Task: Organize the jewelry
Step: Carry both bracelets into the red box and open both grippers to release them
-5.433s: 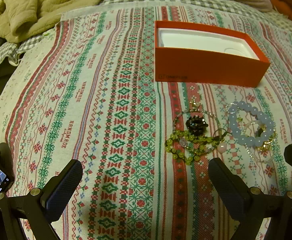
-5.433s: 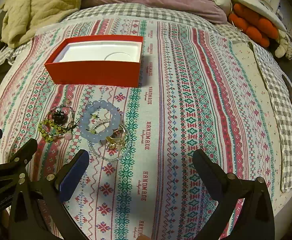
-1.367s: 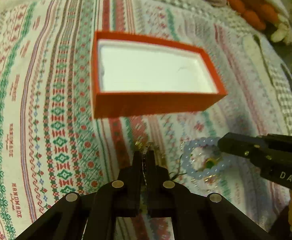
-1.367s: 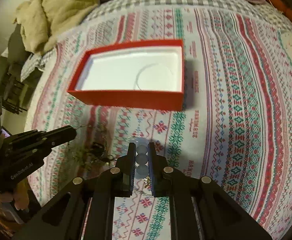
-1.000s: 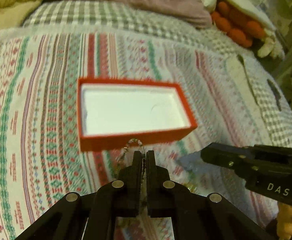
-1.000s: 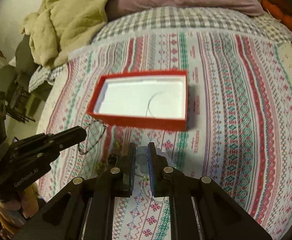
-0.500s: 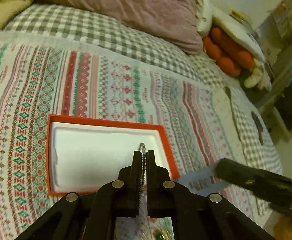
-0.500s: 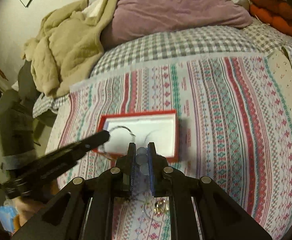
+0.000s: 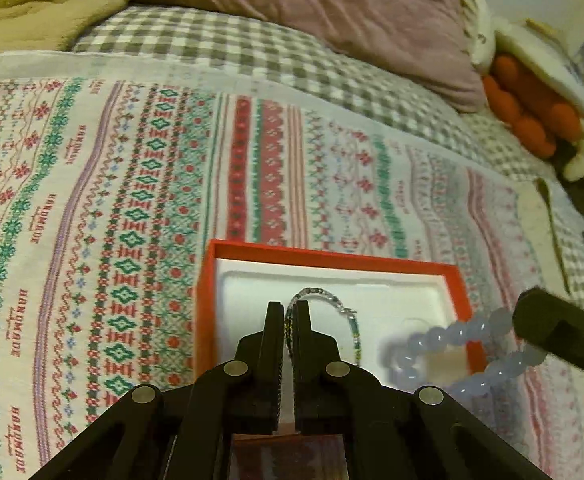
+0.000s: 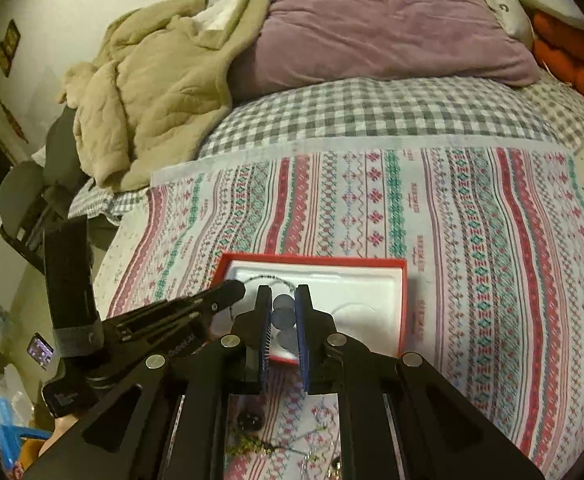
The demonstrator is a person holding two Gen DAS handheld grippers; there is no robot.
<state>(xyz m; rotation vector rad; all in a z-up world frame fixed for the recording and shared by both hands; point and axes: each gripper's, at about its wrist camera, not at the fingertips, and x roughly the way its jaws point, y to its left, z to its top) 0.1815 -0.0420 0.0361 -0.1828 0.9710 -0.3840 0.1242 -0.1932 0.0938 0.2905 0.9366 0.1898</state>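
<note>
A red box (image 9: 207,300) with a white insert lies on the patterned cloth (image 9: 111,200). My left gripper (image 9: 289,312) is shut on a thin bracelet of tiny green and silver beads (image 9: 332,302), whose loop hangs over the box's white inside. In from the right comes my right gripper (image 9: 530,320), shut on a bracelet of large pale blue beads (image 9: 432,340) at the box's right end. In the right wrist view the right gripper (image 10: 283,300) pinches those blue beads (image 10: 283,312) above the box (image 10: 404,304), with the left gripper (image 10: 233,290) and thin bracelet (image 10: 271,277) just to its left.
More jewelry lies on the cloth below the box: a dark piece (image 10: 251,420) and green beads (image 10: 251,446). A purple pillow (image 10: 392,28), a beige blanket (image 10: 151,80) and orange plush (image 9: 528,120) lie beyond. A chair (image 10: 23,200) stands off the bed's left edge.
Both grippers lifted their bracelets off the cloth and carried them forward to the red box, which has slid down the frames to lie under the fingertips. Both grips stayed shut.
</note>
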